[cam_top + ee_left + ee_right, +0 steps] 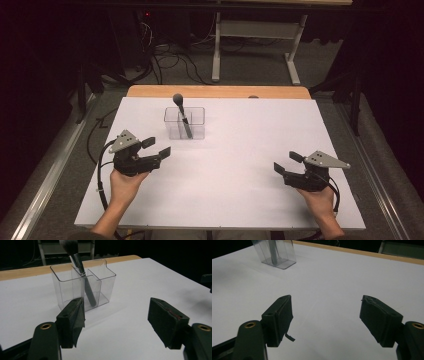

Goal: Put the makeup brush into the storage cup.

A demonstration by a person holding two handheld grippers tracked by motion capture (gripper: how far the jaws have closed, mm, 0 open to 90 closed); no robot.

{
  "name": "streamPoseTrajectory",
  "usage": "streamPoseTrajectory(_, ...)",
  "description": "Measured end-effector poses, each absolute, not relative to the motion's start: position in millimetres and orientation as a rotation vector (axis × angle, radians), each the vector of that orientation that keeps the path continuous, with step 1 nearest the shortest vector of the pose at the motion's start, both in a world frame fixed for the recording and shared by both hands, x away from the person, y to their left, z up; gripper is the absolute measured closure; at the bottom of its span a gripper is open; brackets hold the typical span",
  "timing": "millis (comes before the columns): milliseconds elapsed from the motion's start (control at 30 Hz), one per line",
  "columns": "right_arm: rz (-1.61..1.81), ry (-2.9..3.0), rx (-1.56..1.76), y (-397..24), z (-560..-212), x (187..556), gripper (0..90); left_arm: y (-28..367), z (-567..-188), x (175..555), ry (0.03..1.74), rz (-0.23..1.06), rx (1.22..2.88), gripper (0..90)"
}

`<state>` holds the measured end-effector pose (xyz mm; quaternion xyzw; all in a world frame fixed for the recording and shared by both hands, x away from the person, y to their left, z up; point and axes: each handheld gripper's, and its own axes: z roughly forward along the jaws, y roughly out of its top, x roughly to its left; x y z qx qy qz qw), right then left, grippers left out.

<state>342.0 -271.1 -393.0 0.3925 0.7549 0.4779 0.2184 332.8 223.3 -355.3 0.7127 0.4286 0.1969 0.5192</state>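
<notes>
High view: white table [240,170], dark room; left tongs [156,147] and right tongs [287,162] gape empty.

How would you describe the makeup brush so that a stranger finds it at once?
On the white table, toward its far edge, stands a clear plastic organizer with compartments. The makeup brush leans inside it, bristles up: a dark handle, silver ferrule and fluffy dark head.
</notes>
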Motion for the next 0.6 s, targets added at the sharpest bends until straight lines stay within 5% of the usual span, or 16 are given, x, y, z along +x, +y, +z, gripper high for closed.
streamPoseTrajectory(600,1.322,2.091,1.08,-271,-393,342,28.0,222,-366,334,1.043,0.484,1.714,29.9)
